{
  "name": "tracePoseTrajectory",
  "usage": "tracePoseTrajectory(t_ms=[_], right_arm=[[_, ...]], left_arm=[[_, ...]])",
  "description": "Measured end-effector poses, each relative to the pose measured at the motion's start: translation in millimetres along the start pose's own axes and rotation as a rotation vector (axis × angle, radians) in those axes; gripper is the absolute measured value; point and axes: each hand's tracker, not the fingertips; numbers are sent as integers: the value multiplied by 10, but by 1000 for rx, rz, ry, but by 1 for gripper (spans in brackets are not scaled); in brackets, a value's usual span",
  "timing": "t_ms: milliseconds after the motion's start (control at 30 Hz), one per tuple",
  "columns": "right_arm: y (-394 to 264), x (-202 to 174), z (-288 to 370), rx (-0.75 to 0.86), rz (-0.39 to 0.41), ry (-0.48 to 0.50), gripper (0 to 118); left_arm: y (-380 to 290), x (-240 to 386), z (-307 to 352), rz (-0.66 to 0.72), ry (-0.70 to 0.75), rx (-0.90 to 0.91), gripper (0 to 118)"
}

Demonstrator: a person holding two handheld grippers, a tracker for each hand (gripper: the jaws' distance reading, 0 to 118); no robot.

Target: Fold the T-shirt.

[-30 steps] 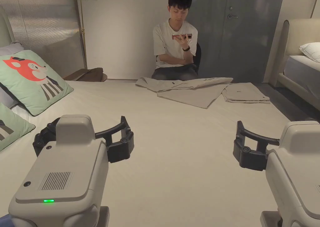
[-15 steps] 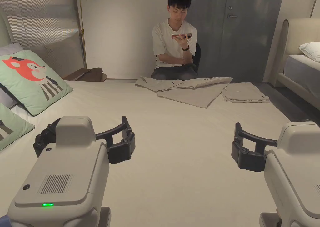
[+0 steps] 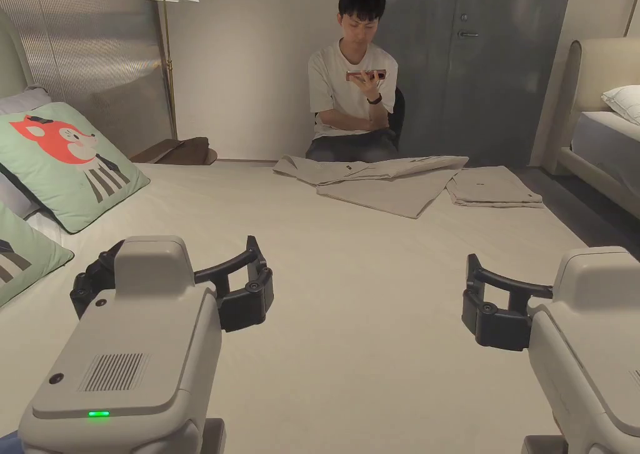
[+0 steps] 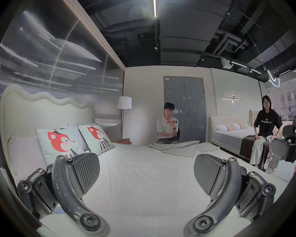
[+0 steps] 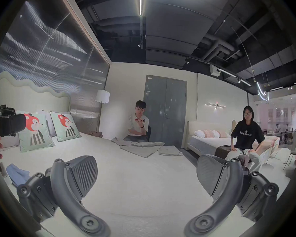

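A beige T-shirt (image 3: 381,183) lies partly folded at the far end of the bed, its folded-over part forming a long band across the top. Beside it on the right sits a smaller, neatly folded beige garment (image 3: 490,189). My left gripper (image 4: 146,172) hovers over bare sheet at the near left, open, with nothing between its pads. At the near right my right gripper (image 5: 147,172) is likewise open and holds nothing. Both are far short of the T-shirt.
Two fox cushions (image 3: 62,161) lean at the headboard on the left. A person (image 3: 350,86) sits just past the bed's far end. Another person (image 5: 246,138) sits on a second bed (image 3: 603,142) to the right. A blue cloth (image 5: 17,174) lies near the left edge.
Both grippers have sunk slightly in the head view and stay open. The clothes have not moved; the camera has shifted a little.
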Motion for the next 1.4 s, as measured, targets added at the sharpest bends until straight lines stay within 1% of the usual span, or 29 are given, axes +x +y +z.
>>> tracePoseTrajectory(t_ms=[167,233,267,433,500,567,833,1033,1067,1133,1167,1233,1300,1333,1367,1400], right_arm=[[15,48,-26,-17,-54,17,114],[14,50,-25,-14,-48,13,114],[16,47,-23,-11,-33,12,114],[42,43,-20,-16,-15,-38,114],[56,71,17,5,-27,-26,114],[86,107,38,11,-41,33,114],[155,105,90,-28,-45,25,114],[142,-55,69,-106,21,-187,114],[97,-49,23,-85,35,-189,114],[81,-35,-14,-108,34,-166,114],[77,-13,-21,-133,-26,-121,114],[91,19,-20,-156,-83,-97,114],[85,-16,-2,-108,-42,-114,114],[86,-41,8,-94,2,-125,114],[94,-50,12,-77,24,-105,114],[103,-45,12,-85,8,-96,114]], left_arm=[[8,5,14,-10,-5,5,111],[7,6,18,-14,-6,5,111],[5,7,19,-15,-6,4,111],[5,4,18,-15,-7,1,111],[5,4,15,-13,-9,-4,111],[2,6,16,-14,-10,-5,111],[3,5,22,-18,-14,-15,111],[10,3,30,-19,-15,-16,111],[10,6,32,-19,-15,-16,111],[15,7,36,-19,-15,-15,111],[16,10,41,-20,-17,-14,111],[18,12,46,-24,-17,-13,111],[17,11,46,-25,-16,-13,111],[15,10,45,-25,-16,-15,111],[14,8,43,-24,-16,-17,111],[13,7,42,-23,-16,-17,111]])
